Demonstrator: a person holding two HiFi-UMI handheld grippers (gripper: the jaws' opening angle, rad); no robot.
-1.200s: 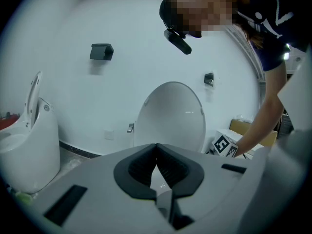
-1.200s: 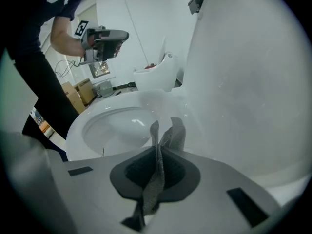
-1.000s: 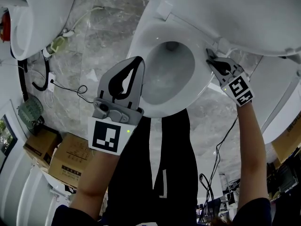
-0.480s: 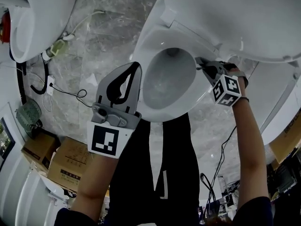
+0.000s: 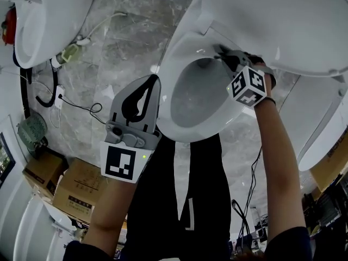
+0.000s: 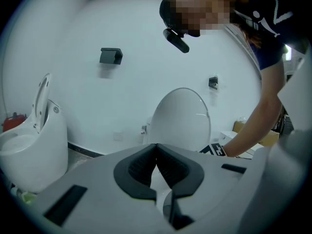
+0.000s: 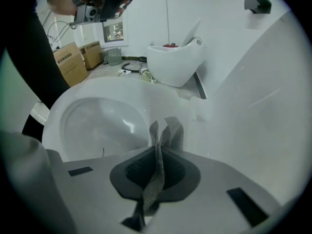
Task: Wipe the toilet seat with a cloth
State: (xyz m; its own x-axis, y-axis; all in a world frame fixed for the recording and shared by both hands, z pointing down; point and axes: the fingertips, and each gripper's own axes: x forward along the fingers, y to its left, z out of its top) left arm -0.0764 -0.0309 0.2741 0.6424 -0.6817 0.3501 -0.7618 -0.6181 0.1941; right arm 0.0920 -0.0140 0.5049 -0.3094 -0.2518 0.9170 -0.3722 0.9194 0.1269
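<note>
The white toilet seat (image 5: 175,64) rings the bowl (image 5: 197,94), and its lid (image 5: 272,15) is raised behind. My right gripper (image 5: 224,52) is at the back of the seat near the hinge, shut on a grey cloth (image 7: 159,147). The cloth's end pokes out past the jaws against the rim (image 7: 105,89). In the head view the cloth is mostly hidden by the gripper. My left gripper (image 5: 156,80) hangs just left of the seat's front edge, jaws closed together with nothing between them; its own view shows the raised lid (image 6: 181,118) ahead.
A second toilet (image 5: 38,20) stands at the upper left, and another white fixture (image 5: 321,129) at the right. Cardboard boxes (image 5: 73,184) and cables (image 5: 81,105) lie on the marble floor to the left. The person's dark trousers (image 5: 185,194) are below the bowl.
My right gripper has slid with the cloth from the seat's right side up and left toward the hinge. The left gripper has barely shifted.
</note>
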